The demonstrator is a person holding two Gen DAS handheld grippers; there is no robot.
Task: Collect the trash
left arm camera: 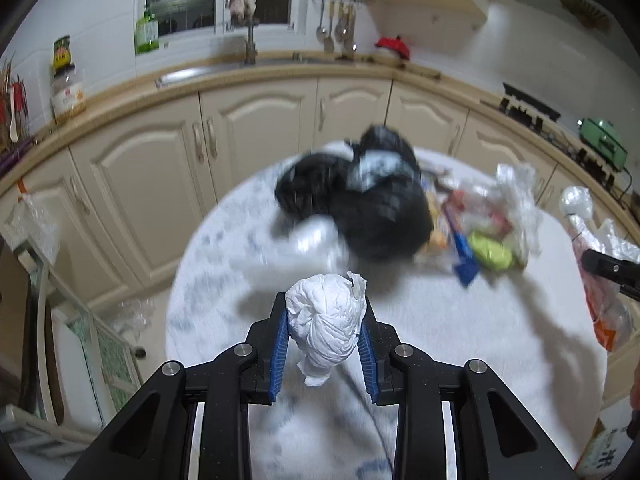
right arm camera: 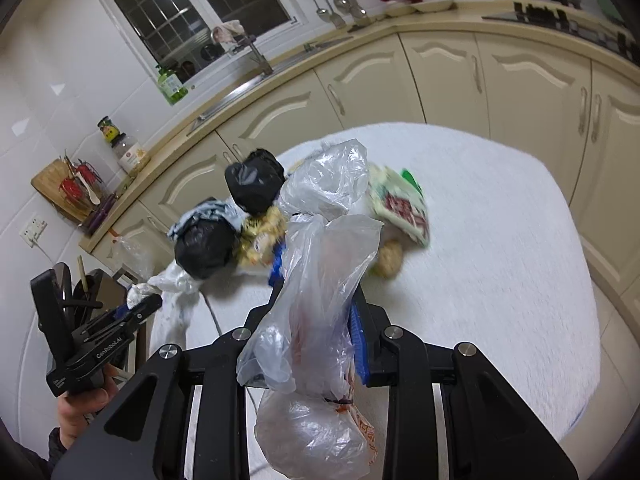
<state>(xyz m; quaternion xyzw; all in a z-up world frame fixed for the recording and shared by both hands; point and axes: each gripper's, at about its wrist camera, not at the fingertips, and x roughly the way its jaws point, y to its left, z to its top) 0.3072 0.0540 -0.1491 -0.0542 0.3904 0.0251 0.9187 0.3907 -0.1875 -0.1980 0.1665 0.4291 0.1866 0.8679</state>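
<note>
A crinkly white paper ball is being squeezed between ribbed blue plastic pads. A thin, see-through plastic bag, shiny and wrinkled, is being pinched too. Glossy black plastic bags are being seen near the far edge of the table, which is being covered by fuzzy white cloth.
</note>
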